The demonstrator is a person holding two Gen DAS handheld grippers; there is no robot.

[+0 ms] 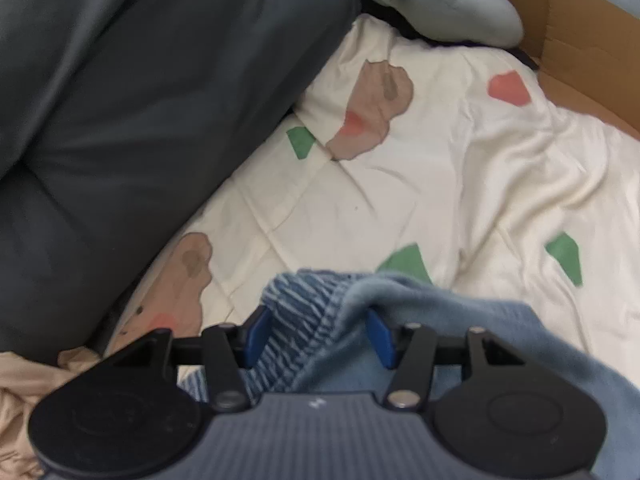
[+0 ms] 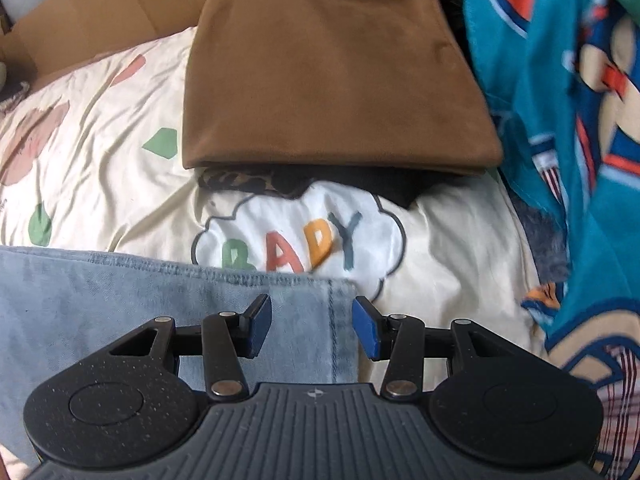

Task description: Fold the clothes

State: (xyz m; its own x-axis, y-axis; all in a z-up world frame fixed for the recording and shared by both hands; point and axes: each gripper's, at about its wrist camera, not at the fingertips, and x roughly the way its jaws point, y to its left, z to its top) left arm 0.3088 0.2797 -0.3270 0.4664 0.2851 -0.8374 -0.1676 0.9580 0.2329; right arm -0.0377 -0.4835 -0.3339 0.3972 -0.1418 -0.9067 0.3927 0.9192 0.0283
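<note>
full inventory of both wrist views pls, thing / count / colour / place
quilt: 1, cream with green, pink and tan patches, under everything
blue garment: 1, ribbed waistband, between left gripper's pads
denim piece: 1, light blue, on the quilt with its edge between right gripper's pads
folded brown garment: 1, on the quilt beyond the denim
teal printed cloth: 1, right side
dark grey cushion: 1, left side
cardboard: brown, far edge
left gripper: 1, black with blue pads, pads against the waistband
right gripper: 1, same build, open

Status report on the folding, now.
Left tongs shut on blue ribbed-waist garment. Right tongs open over pale denim. Nothing in the way.
</note>
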